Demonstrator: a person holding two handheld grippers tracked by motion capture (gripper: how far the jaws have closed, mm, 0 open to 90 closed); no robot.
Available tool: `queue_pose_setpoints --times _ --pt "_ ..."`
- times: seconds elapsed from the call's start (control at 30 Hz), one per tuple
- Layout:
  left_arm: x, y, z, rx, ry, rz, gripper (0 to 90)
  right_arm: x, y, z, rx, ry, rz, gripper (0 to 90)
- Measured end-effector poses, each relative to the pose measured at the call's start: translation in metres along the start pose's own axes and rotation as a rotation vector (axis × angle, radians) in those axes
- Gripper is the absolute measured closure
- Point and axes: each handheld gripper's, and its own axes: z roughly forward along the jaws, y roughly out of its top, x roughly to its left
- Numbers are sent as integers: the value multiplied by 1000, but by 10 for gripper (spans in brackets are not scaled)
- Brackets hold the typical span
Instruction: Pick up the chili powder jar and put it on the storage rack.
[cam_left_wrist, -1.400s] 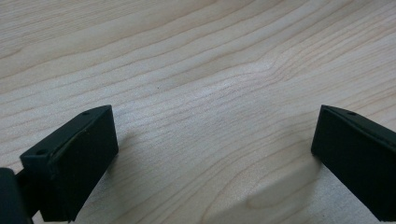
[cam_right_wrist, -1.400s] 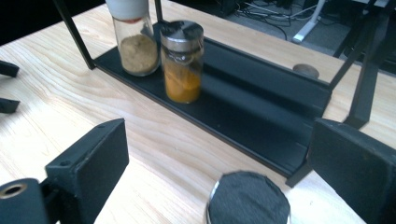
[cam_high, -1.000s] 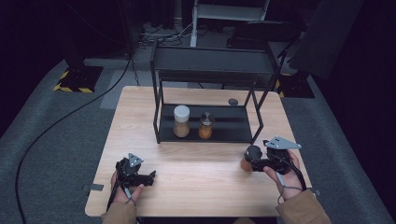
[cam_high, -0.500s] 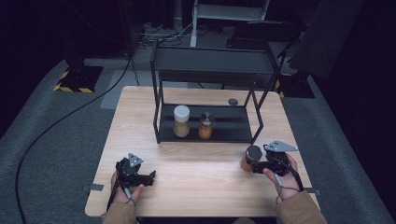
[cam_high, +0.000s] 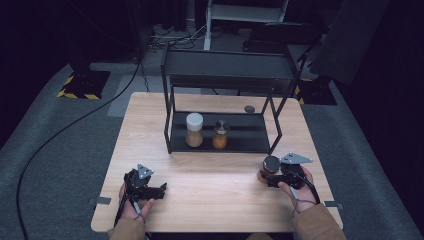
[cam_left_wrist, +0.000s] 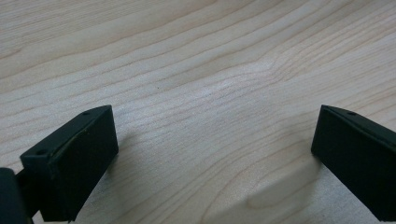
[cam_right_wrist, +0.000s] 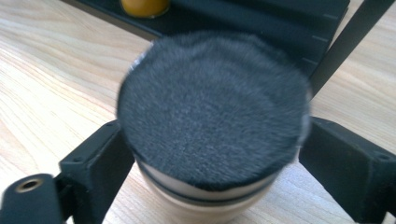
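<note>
My right gripper (cam_high: 266, 176) has dropped lower, jaws just closing around the black-lidded jar (cam_right_wrist: 212, 116) standing on the table (cam_high: 220, 200), pads at its sides. My left gripper (cam_high: 157, 191) rests spread apart, empty. Beyond, the rack (cam_high: 225, 75) holds two jars.

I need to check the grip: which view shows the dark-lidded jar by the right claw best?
The right gripper view: the round dark-lidded jar sits large between the jaws, lid and rim clear. The high view shows it small beside the right claw.
</note>
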Motion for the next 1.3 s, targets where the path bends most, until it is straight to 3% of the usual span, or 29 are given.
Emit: queue_pose_setpoints --times 0.17,0.37,0.6,0.73,1.3 --pt "0 0 0 0 0 0 3 -2 1 11 35 16 2 162" --pt "-2 0 0 -1 5 -6 3 -3 3 16 51 35 -24 314" --pt "-2 -1 0 -2 5 -5 3 0 8 15 65 29 -51 318" --pt "-2 -1 0 -1 6 -5 3 -2 11 10 56 45 -39 318" --pt "-3 -1 -1 0 6 -6 3 -3 48 -14 11 53 -61 319"
